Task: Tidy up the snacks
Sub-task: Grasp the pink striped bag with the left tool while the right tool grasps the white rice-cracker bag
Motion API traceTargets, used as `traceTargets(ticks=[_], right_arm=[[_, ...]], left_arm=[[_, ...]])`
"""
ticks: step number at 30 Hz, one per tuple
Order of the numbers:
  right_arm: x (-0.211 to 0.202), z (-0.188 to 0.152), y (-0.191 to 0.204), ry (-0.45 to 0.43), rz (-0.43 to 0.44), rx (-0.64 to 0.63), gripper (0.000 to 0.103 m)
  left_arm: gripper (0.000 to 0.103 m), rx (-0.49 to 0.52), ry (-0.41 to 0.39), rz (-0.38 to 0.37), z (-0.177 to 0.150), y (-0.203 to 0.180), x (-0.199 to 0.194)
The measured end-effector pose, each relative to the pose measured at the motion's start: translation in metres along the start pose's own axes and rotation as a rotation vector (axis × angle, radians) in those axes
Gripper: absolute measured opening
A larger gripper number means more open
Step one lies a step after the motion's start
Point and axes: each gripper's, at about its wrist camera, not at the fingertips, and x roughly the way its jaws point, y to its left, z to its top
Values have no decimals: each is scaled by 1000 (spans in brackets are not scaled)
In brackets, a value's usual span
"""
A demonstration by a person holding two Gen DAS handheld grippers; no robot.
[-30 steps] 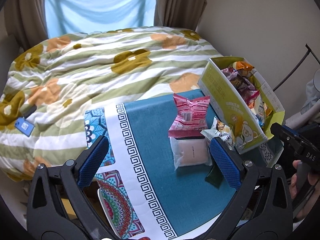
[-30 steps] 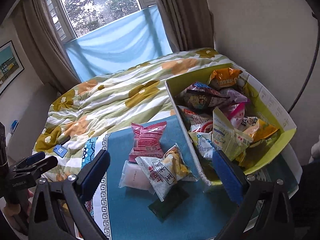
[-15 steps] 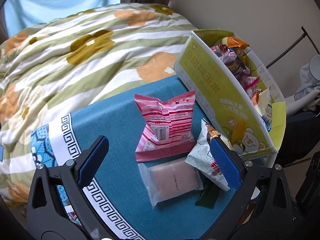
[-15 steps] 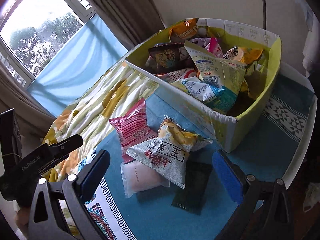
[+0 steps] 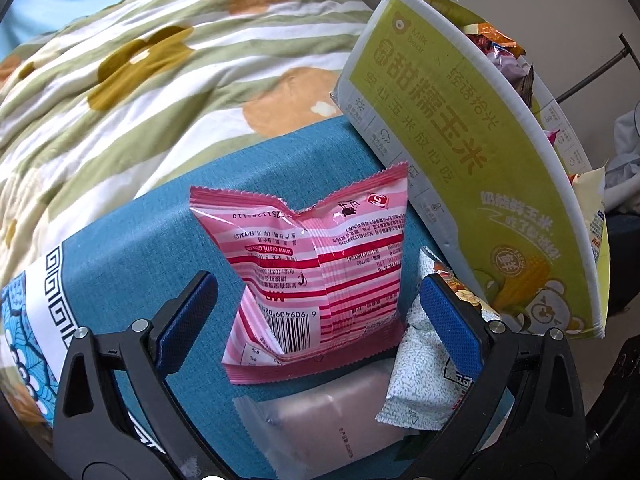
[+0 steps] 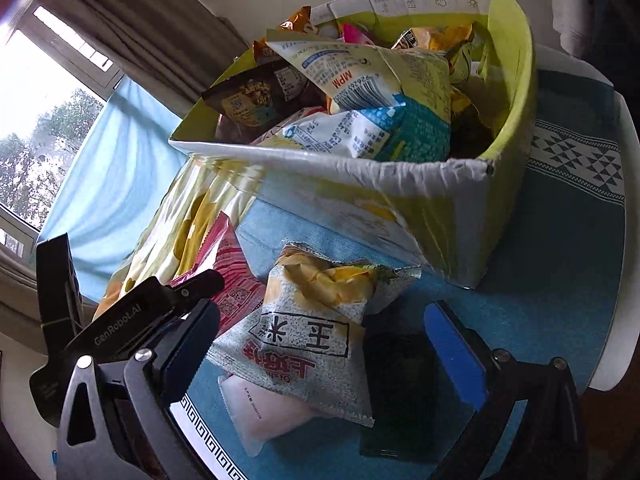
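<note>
A pink striped snack packet (image 5: 320,276) lies on the blue cloth (image 5: 140,256), between the open fingers of my left gripper (image 5: 320,320). Below it lies a pale pink packet (image 5: 320,420), and a white speckled packet (image 5: 424,372) lies by the right finger. In the right wrist view my right gripper (image 6: 320,344) is open around the white speckled packet (image 6: 304,340), with a dark green packet (image 6: 400,380) beside it and the pale pink packet (image 6: 264,412) under it. The green cardboard box (image 6: 440,208) holds several snack bags.
The box side (image 5: 472,168) stands right of the pink packet. A flowered quilt (image 5: 140,80) on the bed lies beyond the cloth. The left gripper's body (image 6: 120,320) shows at the left of the right wrist view. The white table rim (image 6: 624,240) is at the right.
Both grippers have moved down and closer to the packets. The left one now frames the pink striped packet; the right one now frames the white speckled packet. Both stay open.
</note>
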Motion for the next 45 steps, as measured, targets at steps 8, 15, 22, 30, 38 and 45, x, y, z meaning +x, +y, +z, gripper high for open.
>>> traceTargets(ticks=[8,15,22,30,38,45], right_arm=[[15,0,-5,27,6,56,102],[23,1,-6,51,-1,80,102],[28,4,-16,68,-3,85,94],[31,0,-17,82,-16,79,91],[35,-11,-10,107,30,55,68],[25,-12,12,88,70,-88,50]], left_arm=[[74,-8,41,-27,2,5,19],[68,10,31,-22,1,6,16],[67,1,17,15,-3,22,3],[67,-30,4,35,-17,29,-9],[67,-29,-21,70,-30,32,-23],[67,-27,-79,116,-38,35,-52]])
